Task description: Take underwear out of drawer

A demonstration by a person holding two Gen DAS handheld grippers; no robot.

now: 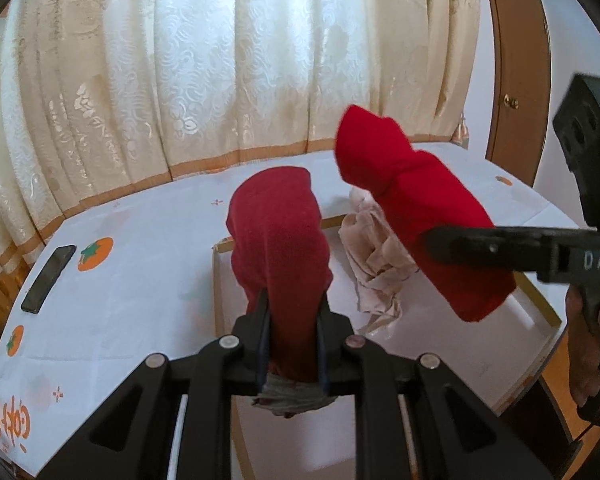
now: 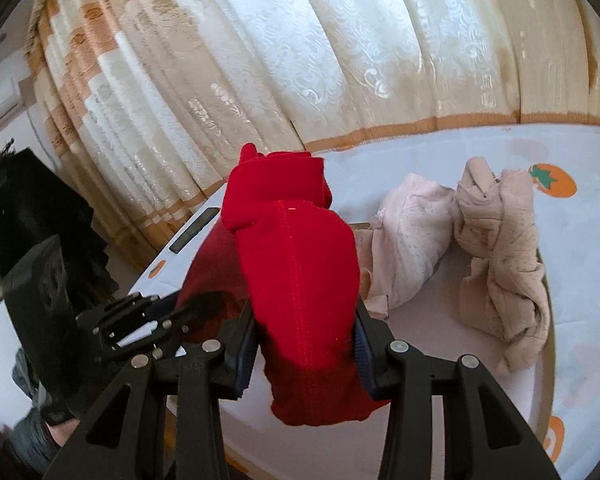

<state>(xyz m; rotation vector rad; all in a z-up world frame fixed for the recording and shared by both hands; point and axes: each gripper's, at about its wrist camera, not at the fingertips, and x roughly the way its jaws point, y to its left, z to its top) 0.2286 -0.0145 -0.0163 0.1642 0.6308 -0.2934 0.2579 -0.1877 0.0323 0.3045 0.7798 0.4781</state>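
Both grippers' fingers clamp red underwear (image 1: 278, 236) above drawer (image 1: 536, 300).

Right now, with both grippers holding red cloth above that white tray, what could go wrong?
1. The left gripper pinches only the end of the dark red garment; it could slip out.
2. The bright red garment in the right gripper hangs near the crumpled beige clothes and might snag them.
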